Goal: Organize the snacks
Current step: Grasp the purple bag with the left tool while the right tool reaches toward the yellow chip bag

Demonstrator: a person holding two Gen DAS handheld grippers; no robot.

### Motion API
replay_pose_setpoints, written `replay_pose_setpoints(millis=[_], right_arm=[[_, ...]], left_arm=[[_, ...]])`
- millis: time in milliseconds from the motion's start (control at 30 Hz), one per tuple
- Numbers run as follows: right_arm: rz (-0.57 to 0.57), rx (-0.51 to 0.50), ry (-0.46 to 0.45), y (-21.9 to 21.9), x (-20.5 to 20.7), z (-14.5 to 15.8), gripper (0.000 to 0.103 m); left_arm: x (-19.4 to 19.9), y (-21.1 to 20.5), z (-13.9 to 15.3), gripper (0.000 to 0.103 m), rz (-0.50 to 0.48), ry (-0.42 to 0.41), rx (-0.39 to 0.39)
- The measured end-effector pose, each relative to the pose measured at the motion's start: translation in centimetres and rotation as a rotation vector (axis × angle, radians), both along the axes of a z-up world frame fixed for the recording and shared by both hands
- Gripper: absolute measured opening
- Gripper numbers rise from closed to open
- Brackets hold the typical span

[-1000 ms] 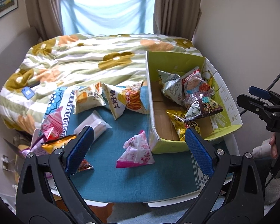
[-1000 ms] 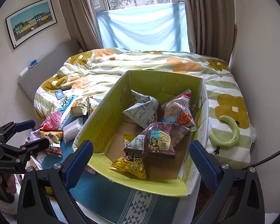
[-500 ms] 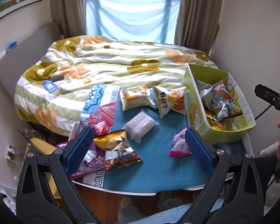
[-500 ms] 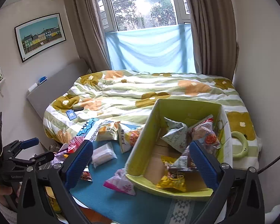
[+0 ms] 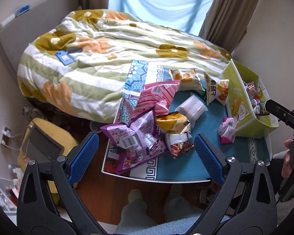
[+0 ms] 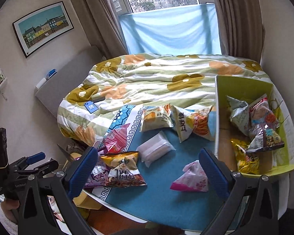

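On blue mat — gold-red bag point(image 6: 124, 169), print "TXT", upside-down.

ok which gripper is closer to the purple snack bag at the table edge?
Left. The left gripper hovers open right over the purple snack bag. The right gripper, also open, sits further right, near the pink packet.

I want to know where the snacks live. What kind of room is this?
It looks like a bedroom in a home. There is a bed with a flowered quilt, a curtained window behind it, and a framed picture on the wall. The snacks sit on a small table beside the bed.
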State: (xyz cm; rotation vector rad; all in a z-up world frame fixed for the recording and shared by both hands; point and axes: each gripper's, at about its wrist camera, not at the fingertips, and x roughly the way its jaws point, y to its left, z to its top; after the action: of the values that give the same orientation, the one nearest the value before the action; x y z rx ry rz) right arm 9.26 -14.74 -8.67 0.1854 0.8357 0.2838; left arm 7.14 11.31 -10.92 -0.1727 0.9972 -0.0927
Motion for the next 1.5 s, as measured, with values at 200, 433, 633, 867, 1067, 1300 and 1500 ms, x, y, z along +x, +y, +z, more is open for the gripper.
replay_pose_setpoints(millis=[200, 433, 633, 867, 1067, 1300, 1500], right_arm=[[-0.009, -0.001, 0.09, 4.4, 0.9, -3.5, 0.103], [0.014, -0.006, 0.198, 7.7, 1.9, -7.5, 0.103], [0.056, -0.015, 0.256, 9.2, 3.7, -11.1, 0.103], [0.097, -0.018, 0.311, 10.3, 5.4, -14.8, 0.103], [0.129, -0.015, 0.321, 10.0, 6.4, -16.4, 0.103], [0.159, 0.007, 0.358, 9.2, 7.2, -18.0, 0.103], [0.202, 0.027, 0.349, 9.4, 7.6, -18.1, 0.103]], left_arm=[[1.5, 2.3, -5.0, 0.098, -0.01, 0.107, -0.123], [3.1, 1.6, -9.5, 0.097, -0.036, 0.157, -0.172], [4.8, 1.2, -12.6, 0.092, -0.011, 0.178, -0.19], [5.8, 0.8, -14.9, 0.08, -0.01, 0.216, -0.154], [6.2, 0.0, -15.6, 0.075, -0.027, 0.218, -0.12], [6.3, -0.5, -15.6, 0.059, -0.048, 0.224, -0.088], [6.0, -1.1, -15.1, 0.056, -0.069, 0.22, -0.031]])
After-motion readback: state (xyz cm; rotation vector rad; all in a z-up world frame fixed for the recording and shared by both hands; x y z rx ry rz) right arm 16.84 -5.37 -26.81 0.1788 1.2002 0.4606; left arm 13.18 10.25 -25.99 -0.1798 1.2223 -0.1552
